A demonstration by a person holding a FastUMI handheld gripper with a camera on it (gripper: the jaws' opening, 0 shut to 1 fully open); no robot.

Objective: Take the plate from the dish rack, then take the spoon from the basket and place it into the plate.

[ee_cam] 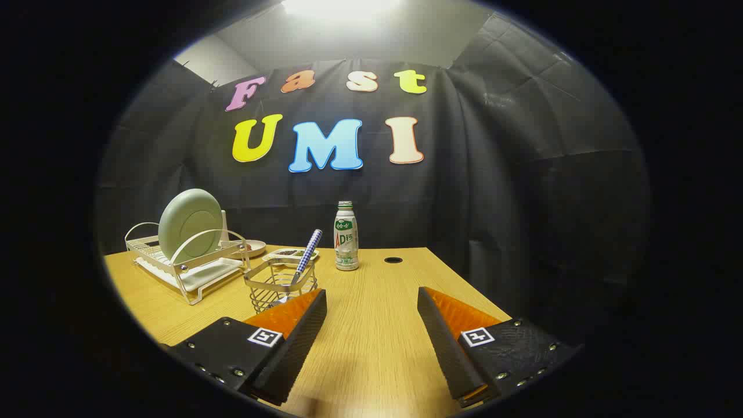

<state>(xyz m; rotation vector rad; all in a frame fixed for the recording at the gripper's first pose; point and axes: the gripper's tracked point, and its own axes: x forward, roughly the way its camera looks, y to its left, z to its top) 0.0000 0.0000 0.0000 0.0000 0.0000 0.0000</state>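
Observation:
A pale green plate (190,223) stands on edge in the white wire dish rack (187,270), far off to the left beyond my fingers. A wire basket (281,284) sits just ahead of my left finger, and a spoon with a blue checked handle (306,256) leans out of it. My gripper (371,302) hovers above the wooden table (371,348), open, with only bare tabletop between the two orange and black fingers.
A white drink bottle (346,236) stands straight ahead near the table's back edge. Two small dishes (288,254) lie behind the basket and rack. A round cable hole (393,259) is to the right of the bottle. Black cloth walls the booth.

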